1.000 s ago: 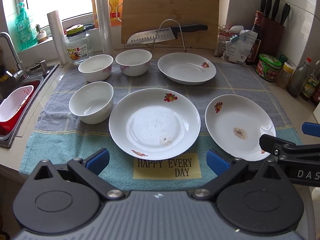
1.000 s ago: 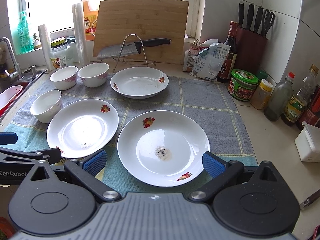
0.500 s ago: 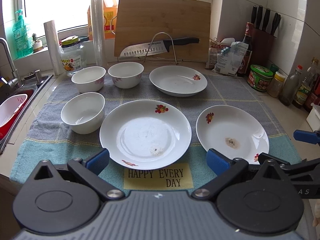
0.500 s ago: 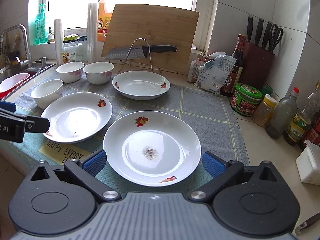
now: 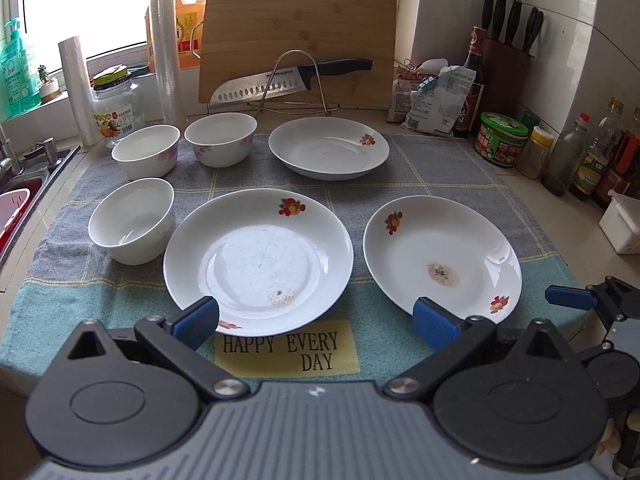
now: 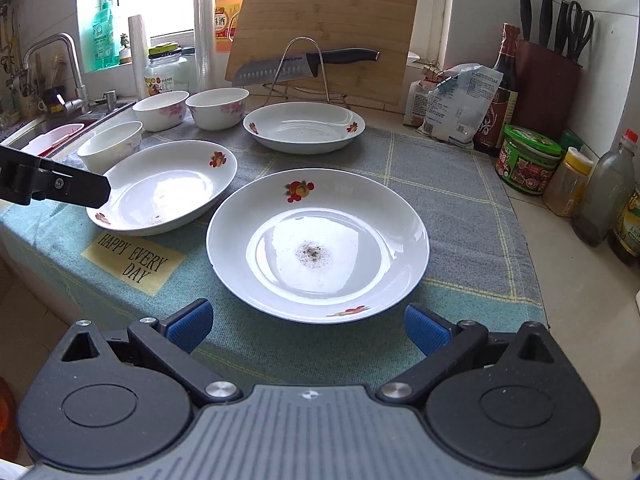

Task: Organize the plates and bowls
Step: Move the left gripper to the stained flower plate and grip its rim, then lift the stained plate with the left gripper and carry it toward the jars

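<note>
I note both my left tongs (image 5: 316, 322) and right tongs (image 6: 306, 326) spread apart, empty, above the tabletop's grey-and-teal checked cloth (image 5: 448, 164); three white floral plates (image 6: 318, 240) and three white bowls (image 5: 132, 220) rest there, windowsill behind.

Looking forward low over the counter's near edge from side-by-side wrists — sharing the towel (image 5: 460, 168) and plates (image 6: 318, 240).

Knife (image 5: 294, 78) on rack (against board (image 5: 298, 40))
</note>
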